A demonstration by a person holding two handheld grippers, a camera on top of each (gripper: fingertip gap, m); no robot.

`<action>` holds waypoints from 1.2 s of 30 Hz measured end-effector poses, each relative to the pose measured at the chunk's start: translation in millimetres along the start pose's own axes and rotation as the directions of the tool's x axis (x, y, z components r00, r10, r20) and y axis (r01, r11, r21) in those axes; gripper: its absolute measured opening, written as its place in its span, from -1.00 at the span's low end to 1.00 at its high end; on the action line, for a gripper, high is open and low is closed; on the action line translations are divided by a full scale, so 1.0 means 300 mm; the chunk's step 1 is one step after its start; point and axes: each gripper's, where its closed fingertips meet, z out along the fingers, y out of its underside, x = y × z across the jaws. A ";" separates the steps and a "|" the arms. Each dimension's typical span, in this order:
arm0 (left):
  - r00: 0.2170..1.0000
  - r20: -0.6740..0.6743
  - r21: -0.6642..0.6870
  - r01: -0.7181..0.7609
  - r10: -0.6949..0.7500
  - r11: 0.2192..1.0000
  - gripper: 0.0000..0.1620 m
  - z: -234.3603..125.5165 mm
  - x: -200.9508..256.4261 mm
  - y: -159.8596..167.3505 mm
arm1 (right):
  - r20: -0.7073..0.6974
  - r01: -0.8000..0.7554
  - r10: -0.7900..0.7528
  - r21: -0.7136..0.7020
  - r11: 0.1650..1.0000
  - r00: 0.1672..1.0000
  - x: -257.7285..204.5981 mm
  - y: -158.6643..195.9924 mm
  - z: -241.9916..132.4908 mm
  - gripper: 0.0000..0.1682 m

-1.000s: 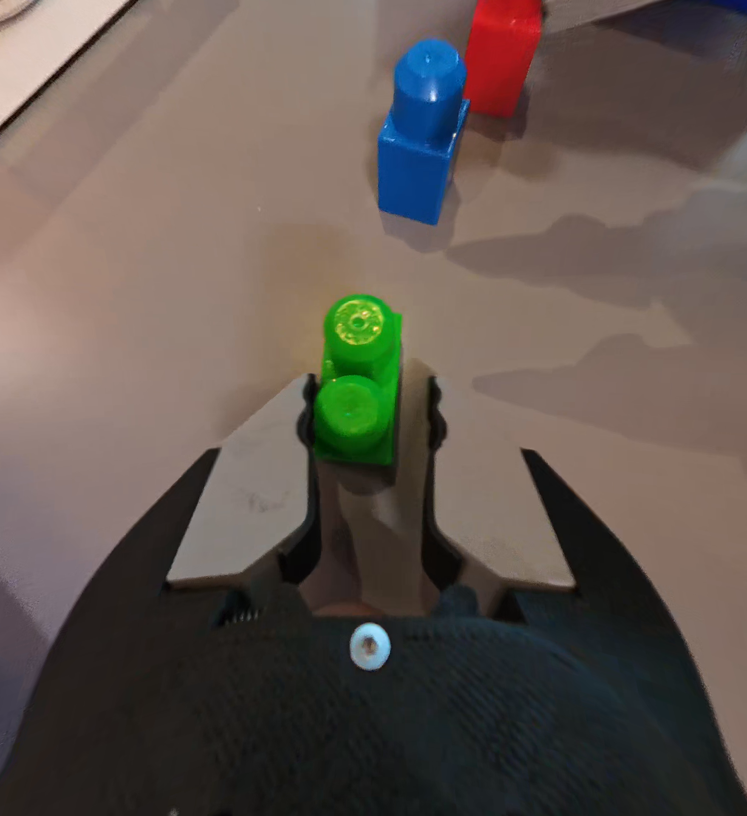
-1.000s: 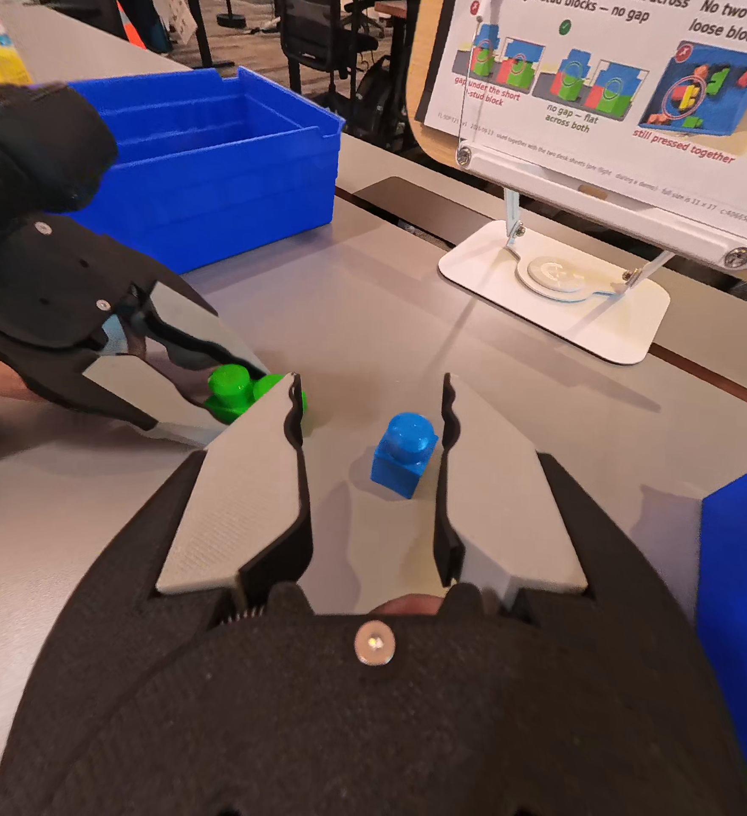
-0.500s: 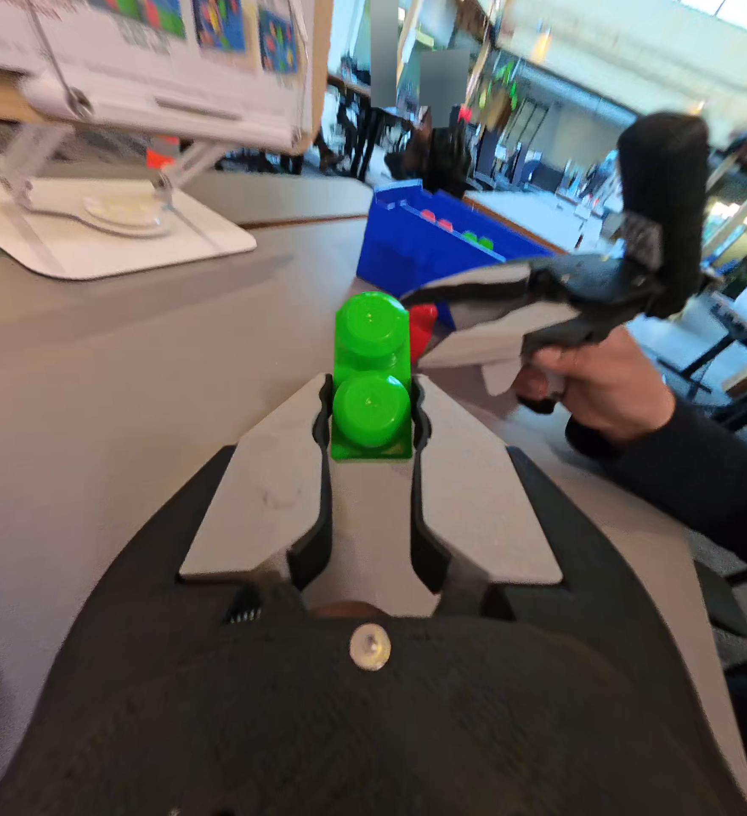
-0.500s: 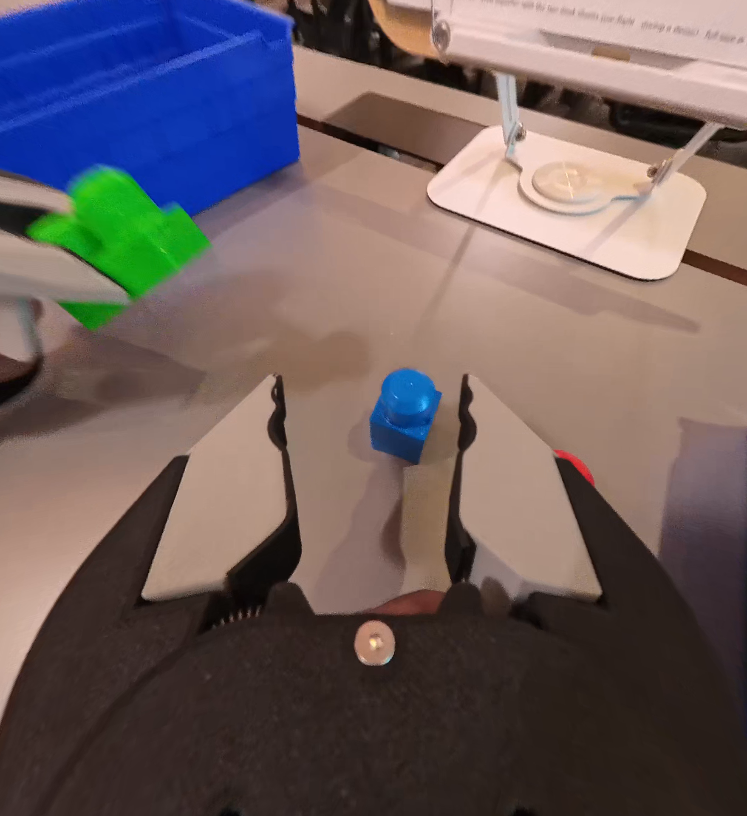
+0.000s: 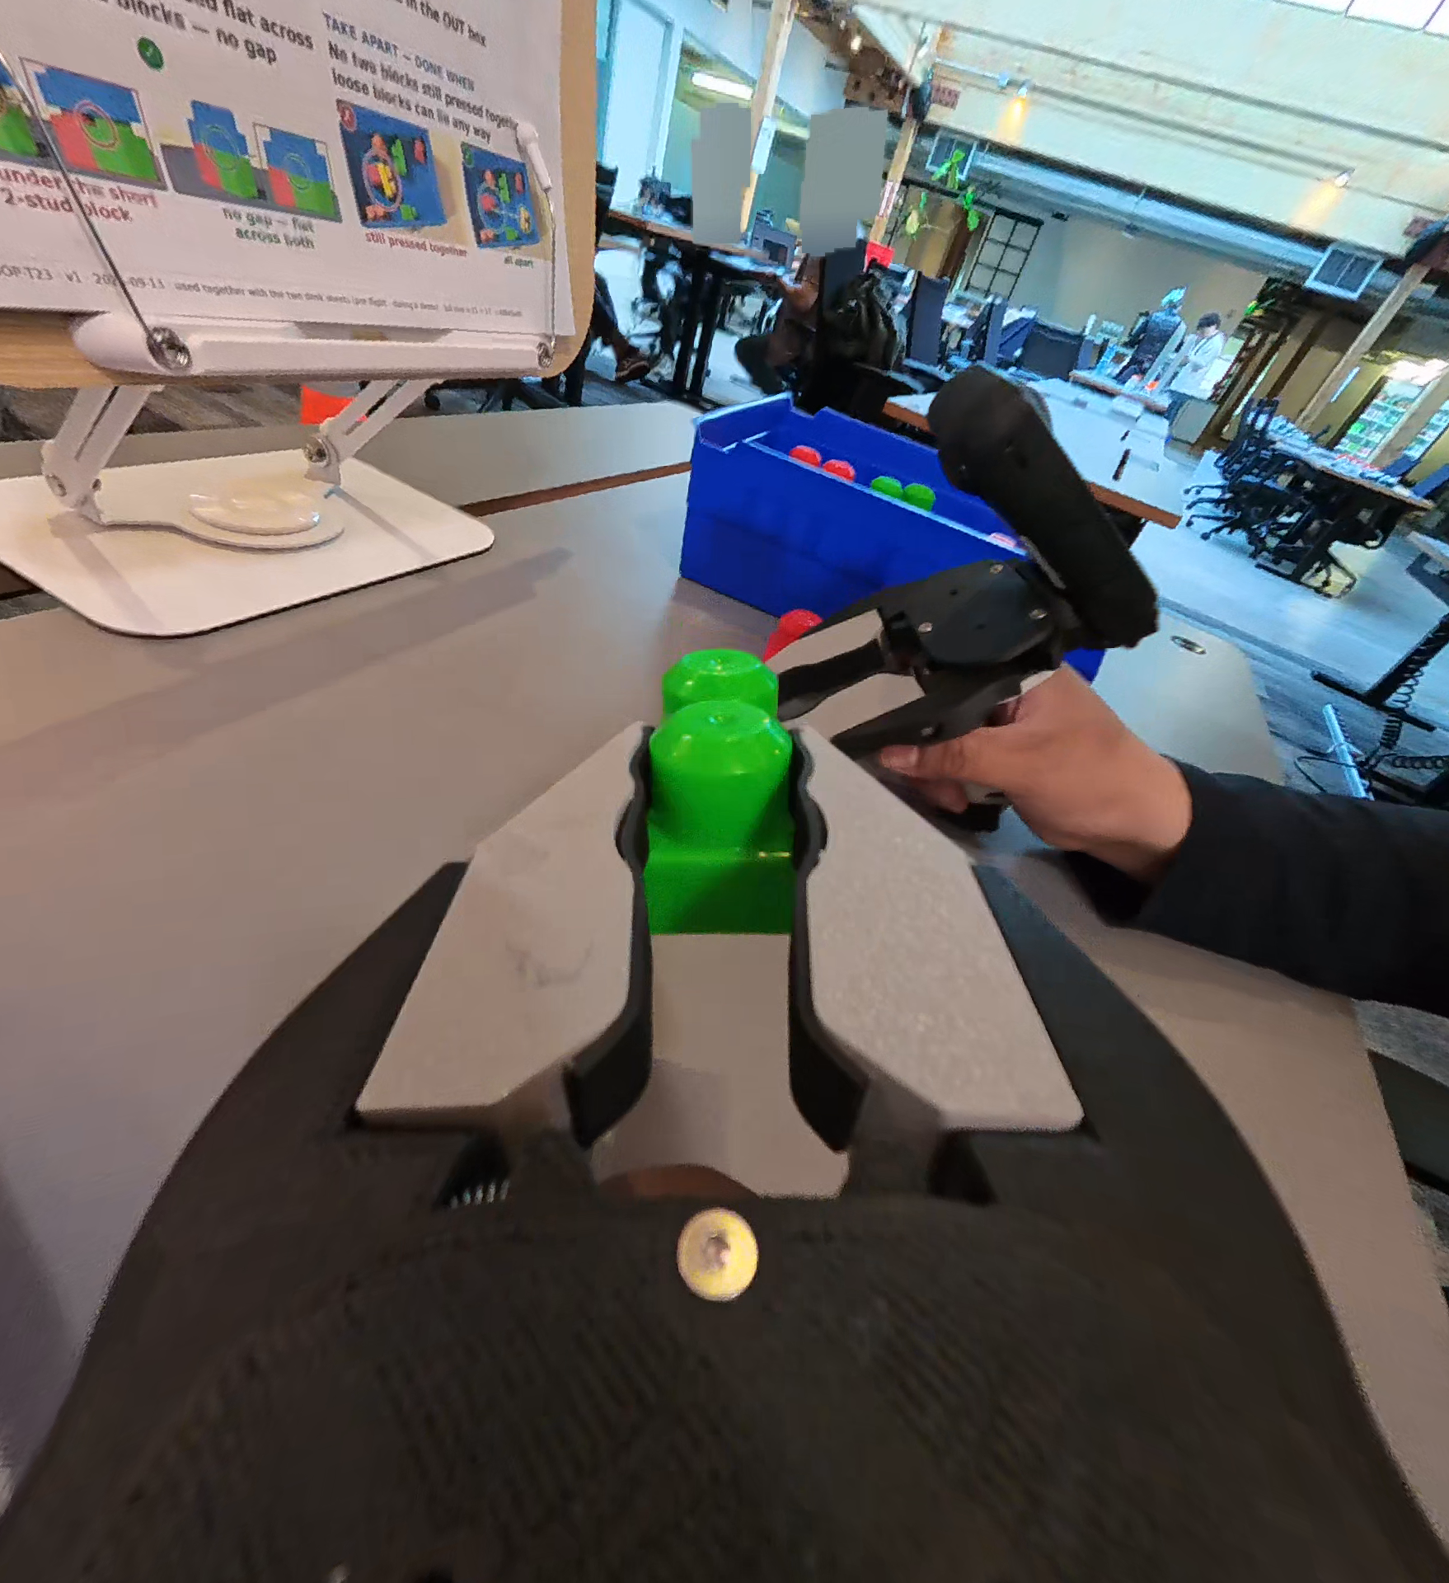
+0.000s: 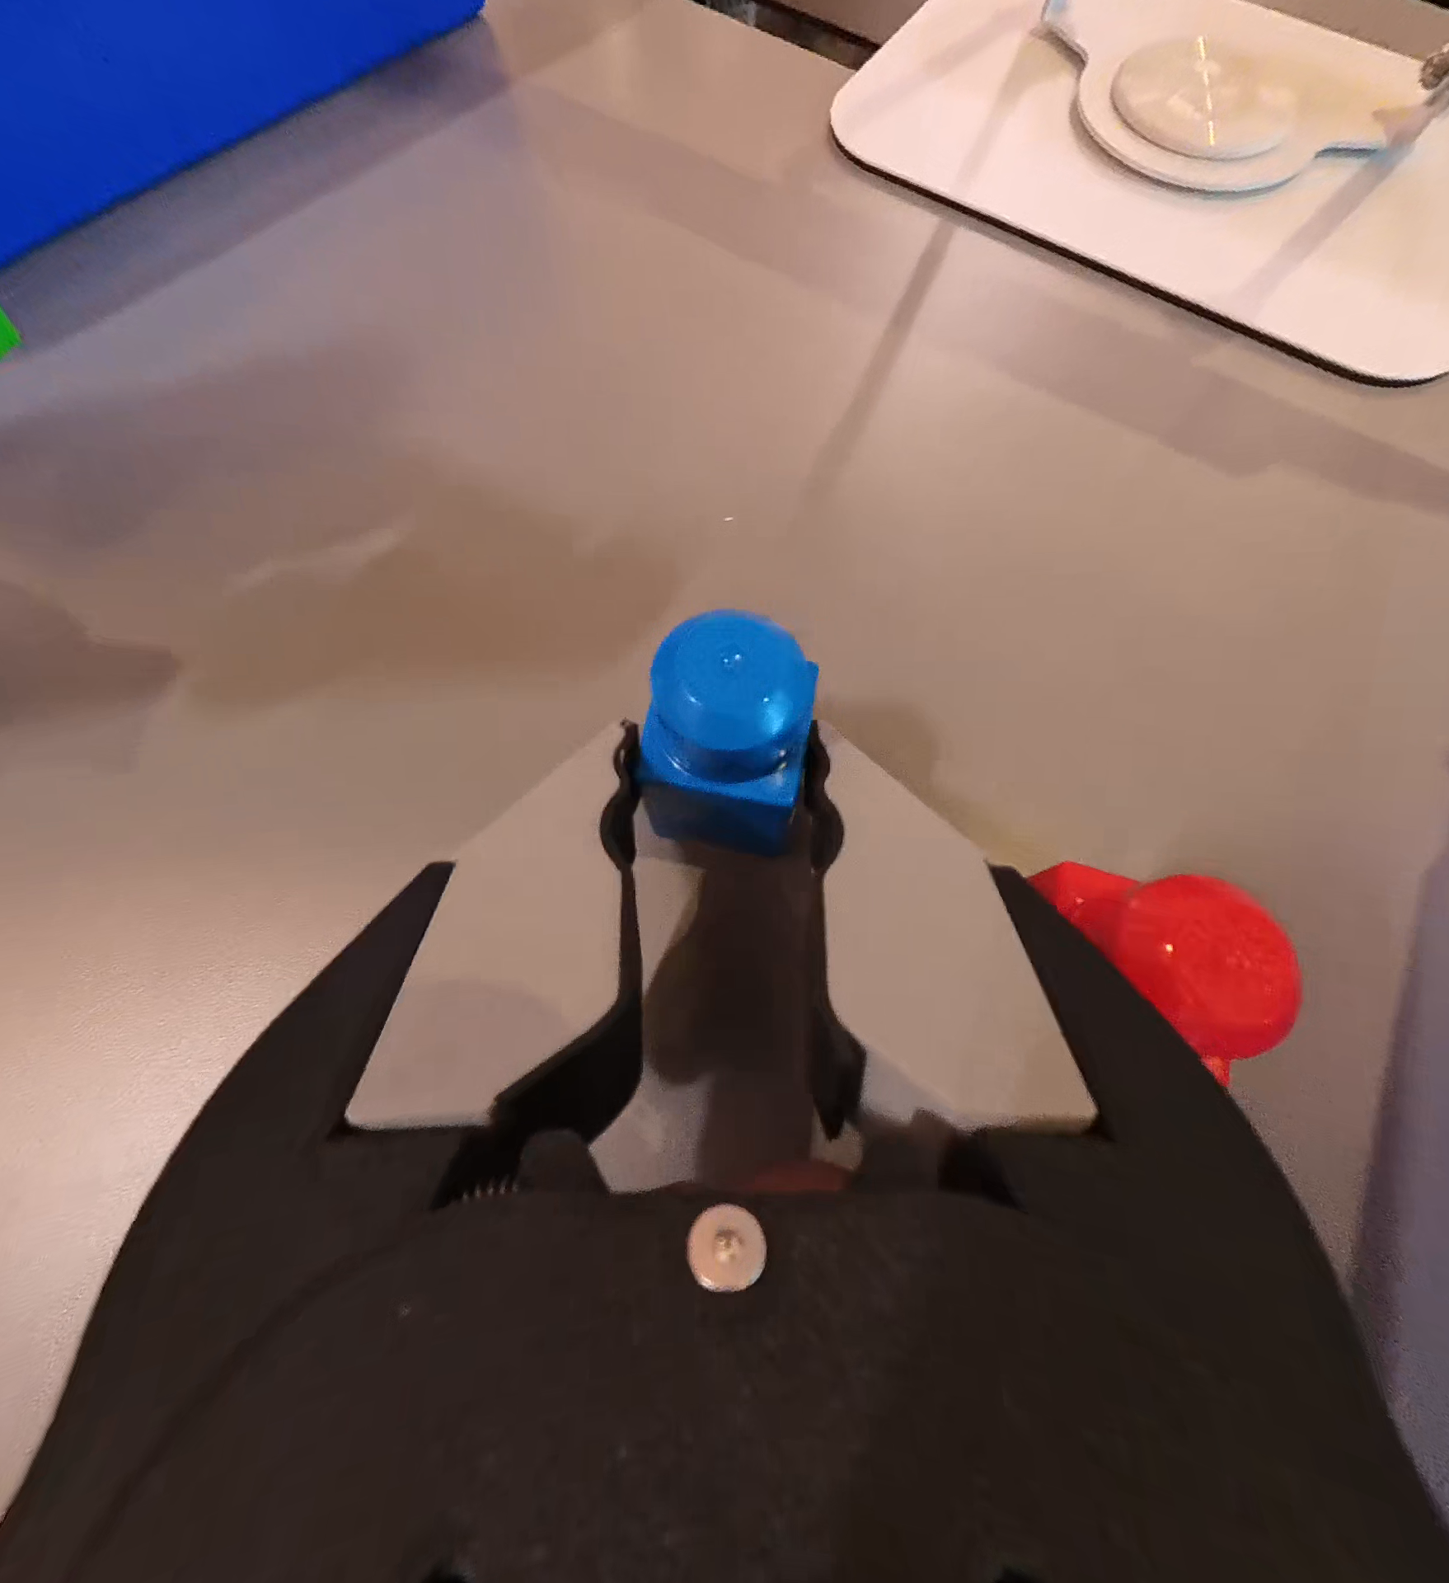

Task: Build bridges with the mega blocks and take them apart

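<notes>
My left tongs (image 5: 719,801) clench the green block (image 5: 719,805), its studs running straight ahead, left of the blue block (image 6: 725,745) my right tongs (image 6: 721,775) pinch.

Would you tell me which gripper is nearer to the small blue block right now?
Right. The right gripper has its fingers closed on the blue block on the table. The left gripper is off to the side, holding the green block.
</notes>
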 end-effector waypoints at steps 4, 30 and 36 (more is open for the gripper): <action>0.997 0.064 -0.142 -0.033 0.043 0.989 -0.66 0.015 -0.037 0.079 | 0.055 0.047 -0.046 -0.009 0.999 0.997 -0.043 0.006 -0.003 -0.58; 0.922 -0.376 0.080 0.132 -0.093 0.988 -0.66 -0.026 0.189 -0.059 | 0.682 -0.123 -0.185 0.377 0.918 0.707 -0.401 -0.225 -0.332 -0.62; 0.911 -0.400 0.065 0.133 -0.096 0.989 -0.65 -0.030 0.202 -0.055 | 0.687 -0.105 -0.212 0.388 0.916 0.695 -0.402 -0.223 -0.350 -0.63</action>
